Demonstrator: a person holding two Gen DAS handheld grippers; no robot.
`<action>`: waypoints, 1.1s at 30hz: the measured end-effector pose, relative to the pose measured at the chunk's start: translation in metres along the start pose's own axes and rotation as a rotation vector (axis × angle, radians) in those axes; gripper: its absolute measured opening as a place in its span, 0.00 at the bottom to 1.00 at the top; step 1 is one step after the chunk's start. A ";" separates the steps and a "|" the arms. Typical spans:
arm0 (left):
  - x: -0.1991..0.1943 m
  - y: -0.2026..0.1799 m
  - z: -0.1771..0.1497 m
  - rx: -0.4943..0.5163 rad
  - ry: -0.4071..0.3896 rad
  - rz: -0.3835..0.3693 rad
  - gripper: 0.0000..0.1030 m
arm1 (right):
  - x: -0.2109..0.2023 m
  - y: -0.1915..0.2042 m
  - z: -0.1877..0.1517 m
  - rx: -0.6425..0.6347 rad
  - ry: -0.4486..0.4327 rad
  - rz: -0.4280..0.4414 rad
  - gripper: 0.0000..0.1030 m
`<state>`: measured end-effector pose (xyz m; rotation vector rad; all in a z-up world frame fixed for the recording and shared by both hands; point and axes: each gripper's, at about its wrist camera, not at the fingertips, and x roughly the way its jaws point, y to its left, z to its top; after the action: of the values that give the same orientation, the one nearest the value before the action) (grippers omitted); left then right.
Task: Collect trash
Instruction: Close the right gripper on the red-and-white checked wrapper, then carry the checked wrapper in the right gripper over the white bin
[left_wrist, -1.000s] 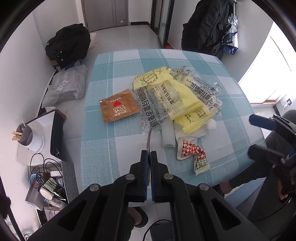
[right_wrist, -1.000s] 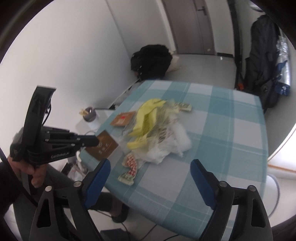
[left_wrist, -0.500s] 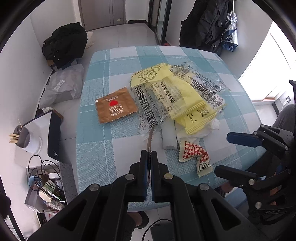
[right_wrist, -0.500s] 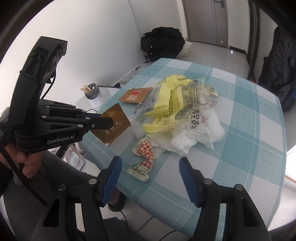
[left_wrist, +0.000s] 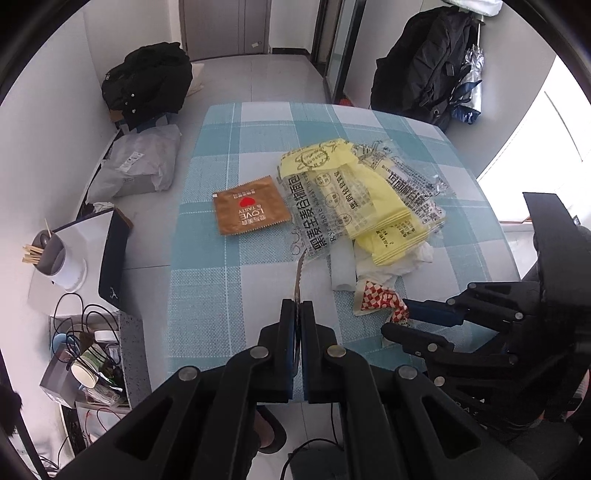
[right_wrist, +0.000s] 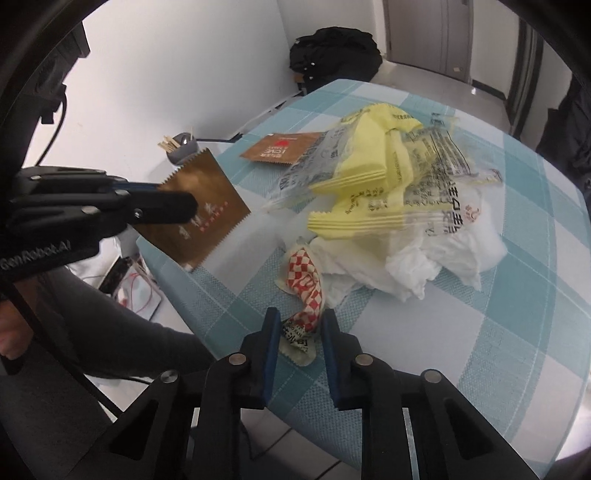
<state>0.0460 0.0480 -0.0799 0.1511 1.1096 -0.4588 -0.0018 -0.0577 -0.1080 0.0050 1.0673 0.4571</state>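
My left gripper (left_wrist: 298, 308) is shut on a brown foil wrapper (right_wrist: 205, 214), seen edge-on in the left wrist view (left_wrist: 298, 273) and held above the table's near edge. My right gripper (right_wrist: 298, 325) is open, its fingers on either side of a red-and-white checked wrapper (right_wrist: 304, 284) that lies on the checked tablecloth (right_wrist: 517, 295); it also shows in the left wrist view (left_wrist: 376, 299). Behind lies a pile of yellow packets (left_wrist: 369, 206), clear printed plastic (left_wrist: 314, 218) and white tissue (right_wrist: 424, 258). Another brown sachet (left_wrist: 249, 210) lies flat to the left.
A white roll (left_wrist: 341, 267) lies by the pile. Left of the table stand a cup of sticks (left_wrist: 55, 254), a dark box (left_wrist: 110, 258) and a grey parcel (left_wrist: 140, 162). Black bags (left_wrist: 147, 81) lie on the floor, and coats (left_wrist: 428, 62) hang at the far right.
My right gripper has moved in low over the table and narrowed around the checked wrapper. My left gripper still holds the brown wrapper, little moved.
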 end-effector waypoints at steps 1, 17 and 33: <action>-0.002 0.000 0.000 0.001 -0.007 0.004 0.00 | 0.000 0.001 0.000 -0.008 -0.003 0.003 0.19; -0.042 -0.017 0.005 -0.033 -0.108 0.008 0.00 | -0.067 -0.002 -0.019 -0.022 -0.134 0.073 0.18; -0.096 -0.125 0.075 0.070 -0.289 -0.107 0.00 | -0.226 -0.090 -0.032 0.126 -0.450 0.022 0.18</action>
<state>0.0195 -0.0628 0.0522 0.0839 0.8207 -0.5959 -0.0870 -0.2283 0.0463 0.2222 0.6512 0.3843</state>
